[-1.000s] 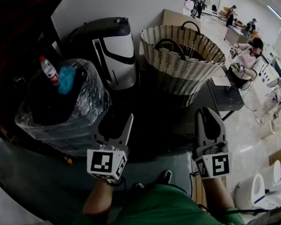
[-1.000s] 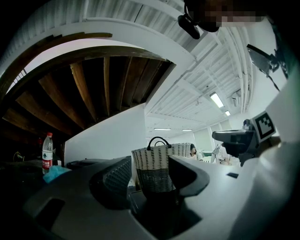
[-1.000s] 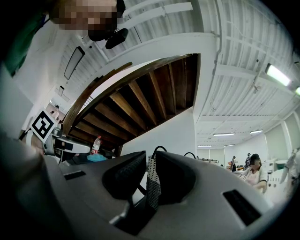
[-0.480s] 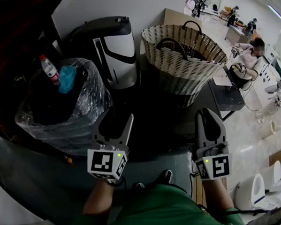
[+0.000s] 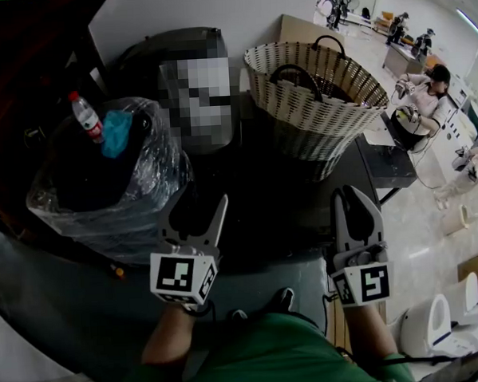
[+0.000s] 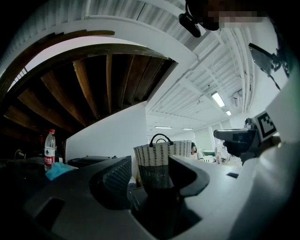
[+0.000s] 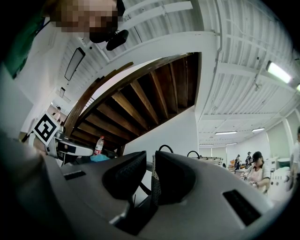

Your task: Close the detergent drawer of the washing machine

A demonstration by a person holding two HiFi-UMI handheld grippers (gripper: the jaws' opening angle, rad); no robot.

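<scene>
No detergent drawer shows in any view. In the head view both grippers are held side by side above a dark flat top [image 5: 263, 201], pointing away from me. My left gripper [image 5: 195, 215] is open, its jaws wide apart with nothing between them; in the left gripper view [image 6: 150, 174] the wicker basket [image 6: 159, 159] shows through the gap. My right gripper [image 5: 353, 196] has its jaws close together; in the right gripper view [image 7: 151, 174] only a narrow slit stays between the pads, and it is empty.
A big wicker basket [image 5: 318, 94] with black handles stands ahead. A plastic-wrapped black bin [image 5: 103, 181] at the left carries a water bottle [image 5: 85, 118] and a blue cloth [image 5: 116, 130]. A dark appliance [image 5: 168, 50] stands behind. People sit at the far right [image 5: 421, 89].
</scene>
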